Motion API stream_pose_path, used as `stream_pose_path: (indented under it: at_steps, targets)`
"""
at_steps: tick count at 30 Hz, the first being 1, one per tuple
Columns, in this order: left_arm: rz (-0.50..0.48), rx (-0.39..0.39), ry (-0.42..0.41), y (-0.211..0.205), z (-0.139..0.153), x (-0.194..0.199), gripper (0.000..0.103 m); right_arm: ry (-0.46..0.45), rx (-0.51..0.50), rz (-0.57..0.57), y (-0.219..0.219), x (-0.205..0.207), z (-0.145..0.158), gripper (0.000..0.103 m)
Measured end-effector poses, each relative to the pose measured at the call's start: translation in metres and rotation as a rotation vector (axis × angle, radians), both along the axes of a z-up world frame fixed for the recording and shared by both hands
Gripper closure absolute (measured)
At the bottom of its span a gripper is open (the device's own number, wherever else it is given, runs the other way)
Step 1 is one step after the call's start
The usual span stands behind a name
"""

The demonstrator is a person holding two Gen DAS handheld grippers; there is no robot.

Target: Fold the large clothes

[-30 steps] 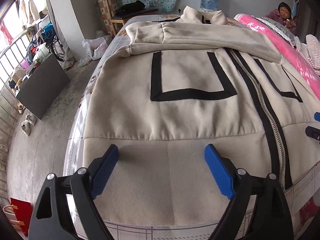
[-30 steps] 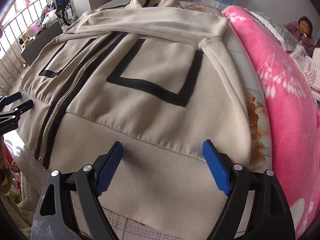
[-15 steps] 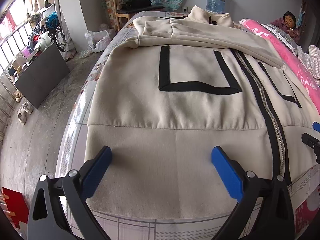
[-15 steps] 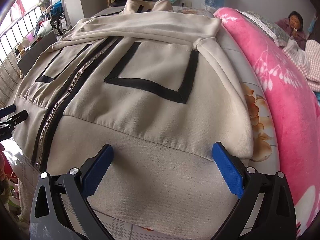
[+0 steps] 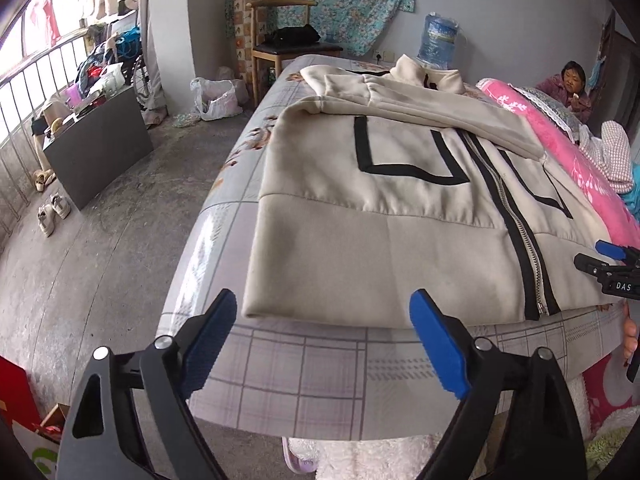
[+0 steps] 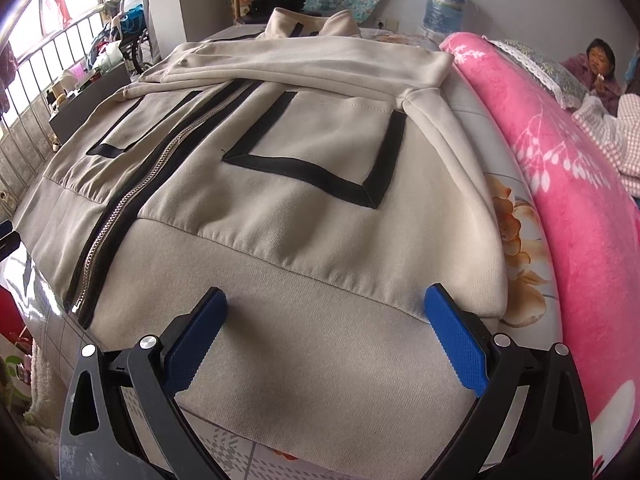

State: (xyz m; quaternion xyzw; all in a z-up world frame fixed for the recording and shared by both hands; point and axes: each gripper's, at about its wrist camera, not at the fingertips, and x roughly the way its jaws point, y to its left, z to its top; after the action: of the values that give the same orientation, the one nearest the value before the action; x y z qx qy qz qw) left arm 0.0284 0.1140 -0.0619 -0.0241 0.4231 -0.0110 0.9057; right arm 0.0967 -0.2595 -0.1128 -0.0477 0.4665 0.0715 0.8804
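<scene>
The beige jacket [image 5: 400, 208] lies flat on the bed [image 5: 304, 364], front up, zipper [image 5: 516, 216] closed, both sleeves folded across the chest and the collar at the far end. Its near hem runs along the bed's near edge. What lies beneath the folded sleeves is hidden, and the jacket's right side is cut off by the frame edge in the left wrist view.

The left gripper [image 5: 324, 336] hangs just off the near-left hem corner; its jaws are closing, with the corner between the blue pads [image 5: 438, 344] but not pressed by them. The right gripper [image 6: 326, 336] stands wide open over the near-right part of the hem, nothing clamped; whether its tips touch the cloth cannot be told.

A pink blanket [image 6: 560, 184] is heaped along the bed's right side, close beside the jacket. A person [image 6: 600, 68] sits at the far right, partly hidden behind it. At the far end stand a water bottle [image 5: 440, 46] and a wooden chair [image 5: 280, 44]. Left of the bed, on the grey floor, are a dark cabinet [image 5: 96, 144], shoes [image 5: 54, 212] and a plastic bag [image 5: 214, 98].
</scene>
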Motion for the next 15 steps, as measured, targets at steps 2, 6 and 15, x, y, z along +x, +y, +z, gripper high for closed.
stream_pose_path:
  at_steps: [2,6,15]
  targets:
    - [0.032,-0.037,-0.005,0.011,-0.001,-0.003,0.033,0.003,0.001,0.0,0.0,0.0,0.0,0.008]
    - [0.089,-0.125,0.029,0.032,-0.009,0.009,0.055,0.015,0.001,0.004,0.001,0.003,0.001,0.008]
    - [0.076,-0.221,0.059,0.043,-0.016,0.055,0.077,0.013,0.005,0.006,0.0,0.002,0.0,0.008]
